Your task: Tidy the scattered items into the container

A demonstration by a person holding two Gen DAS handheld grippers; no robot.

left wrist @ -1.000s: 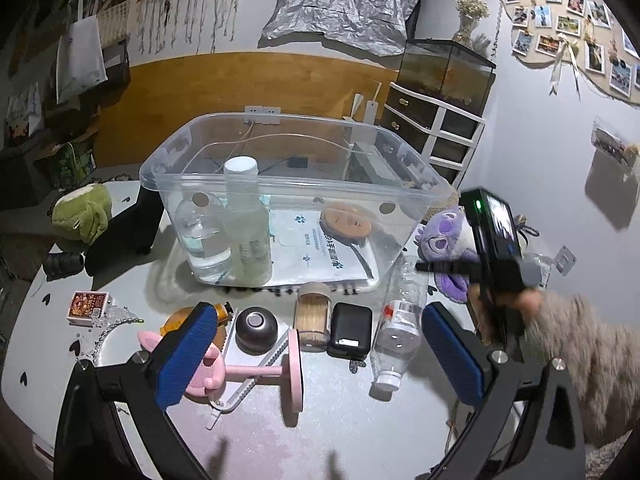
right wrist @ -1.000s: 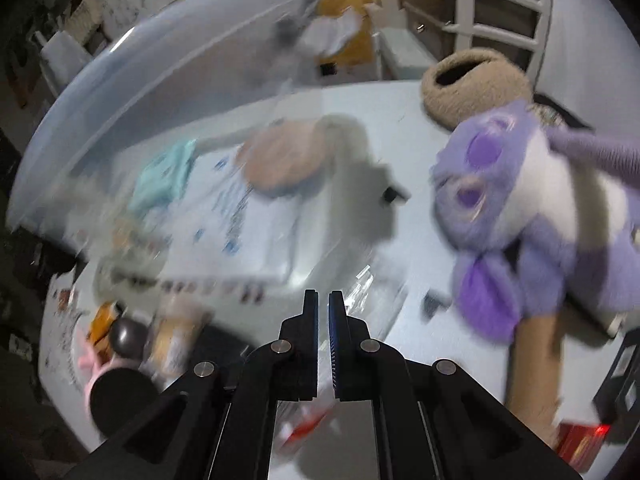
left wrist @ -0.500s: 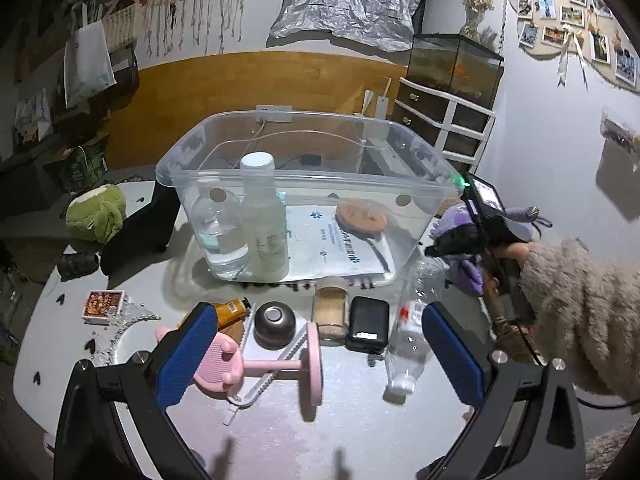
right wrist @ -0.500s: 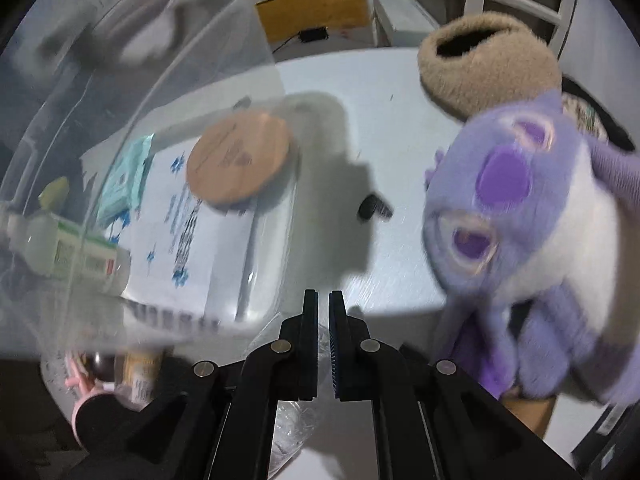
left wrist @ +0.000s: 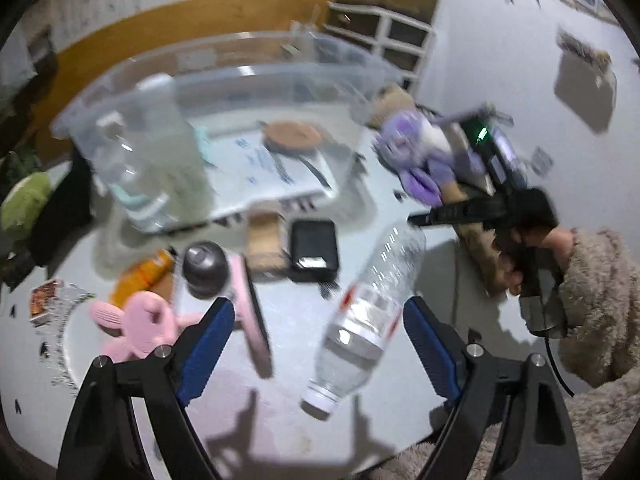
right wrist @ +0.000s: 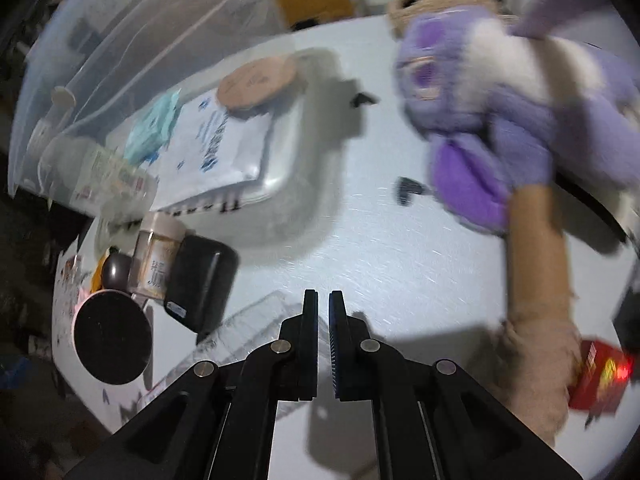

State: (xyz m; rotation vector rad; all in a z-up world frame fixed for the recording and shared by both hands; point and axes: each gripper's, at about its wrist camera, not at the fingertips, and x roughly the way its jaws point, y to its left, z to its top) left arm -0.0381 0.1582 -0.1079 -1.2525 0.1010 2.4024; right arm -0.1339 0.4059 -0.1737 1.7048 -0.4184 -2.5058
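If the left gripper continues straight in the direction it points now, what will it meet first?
Most likely the clear plastic bottle, which lies on its side on the table between the closing jaws of the left gripper, not yet pressed. Depth is blurred; the pink mirror lies just left of that line.

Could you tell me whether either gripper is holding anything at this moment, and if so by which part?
Nothing is held. The left gripper is closing around the lying clear bottle without touching it; the right gripper is shut on nothing.
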